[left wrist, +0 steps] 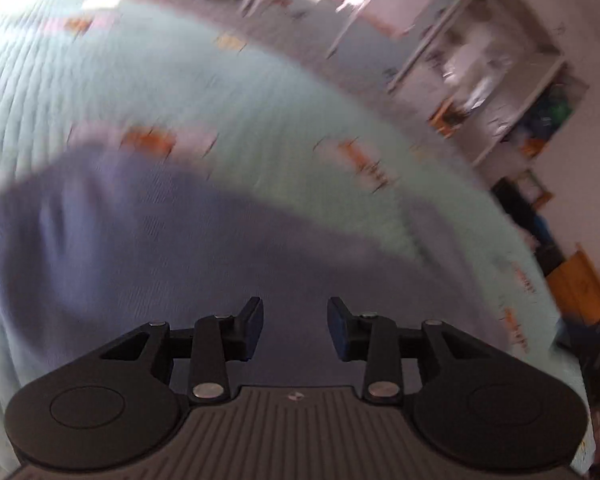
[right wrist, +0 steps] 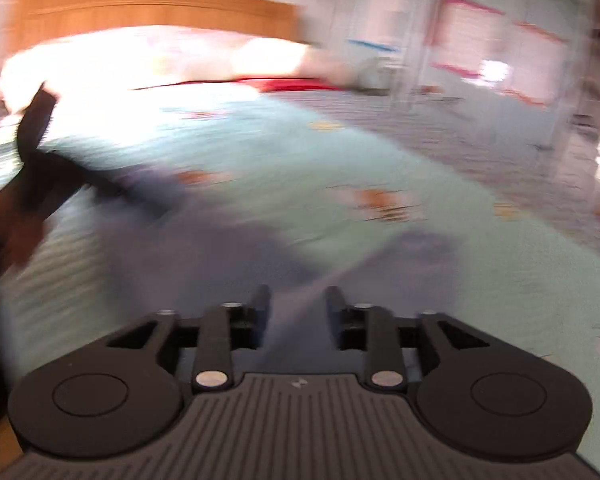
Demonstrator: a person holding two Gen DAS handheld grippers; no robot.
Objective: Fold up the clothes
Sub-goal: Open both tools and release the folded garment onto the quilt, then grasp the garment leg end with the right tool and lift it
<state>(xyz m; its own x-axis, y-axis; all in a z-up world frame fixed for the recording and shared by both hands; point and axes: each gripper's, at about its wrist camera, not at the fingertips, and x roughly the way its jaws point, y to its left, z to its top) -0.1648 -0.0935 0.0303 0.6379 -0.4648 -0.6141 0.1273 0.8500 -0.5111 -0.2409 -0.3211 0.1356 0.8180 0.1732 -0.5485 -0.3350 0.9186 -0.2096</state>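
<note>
A blue-grey garment (left wrist: 140, 232) lies spread on a pale green bedspread (left wrist: 180, 92) with small orange prints. My left gripper (left wrist: 296, 312) hovers over the cloth, open, with nothing between its blue pads. The right wrist view is blurred by motion; there the same garment (right wrist: 228, 248) runs from the left down under my right gripper (right wrist: 298, 300). That gripper is open too, with only cloth showing below the gap. A dark, blurred shape (right wrist: 32, 148) at the left edge over the garment looks like the other gripper in a hand.
A wooden headboard (right wrist: 152, 8) and bright pillows (right wrist: 180, 60) close the bed's far end, with something red (right wrist: 292, 84) beside them. White shelves (left wrist: 492, 68) full of items line the wall. Wooden furniture (left wrist: 580, 288) stands past the bed's right edge.
</note>
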